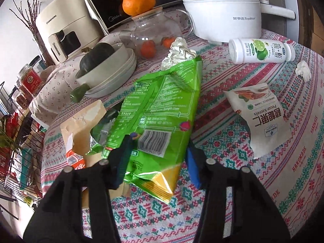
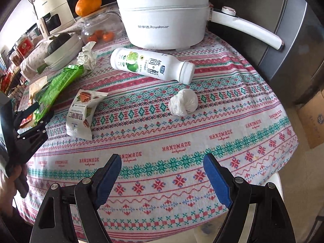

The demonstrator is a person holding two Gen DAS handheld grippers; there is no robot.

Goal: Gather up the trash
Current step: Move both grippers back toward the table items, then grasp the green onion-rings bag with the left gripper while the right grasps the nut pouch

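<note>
Green snack bag (image 1: 162, 109) lies between left hand-held gripper (image 1: 157, 158) pads, seemingly pinched.

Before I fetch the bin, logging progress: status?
Left gripper shut on green snack bag. Right gripper open, empty, above tablecloth. Pecan packet, tissue wad, bottle uncollected. Nothing blocking.

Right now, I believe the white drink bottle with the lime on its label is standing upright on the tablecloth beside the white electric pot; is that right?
Not quite. The white drink bottle is lying on its side, not standing upright. The rest holds: it rests on the tablecloth beside the white electric pot. The right wrist view shows it most plainly, with its cap end pointing away from the pot.
</note>
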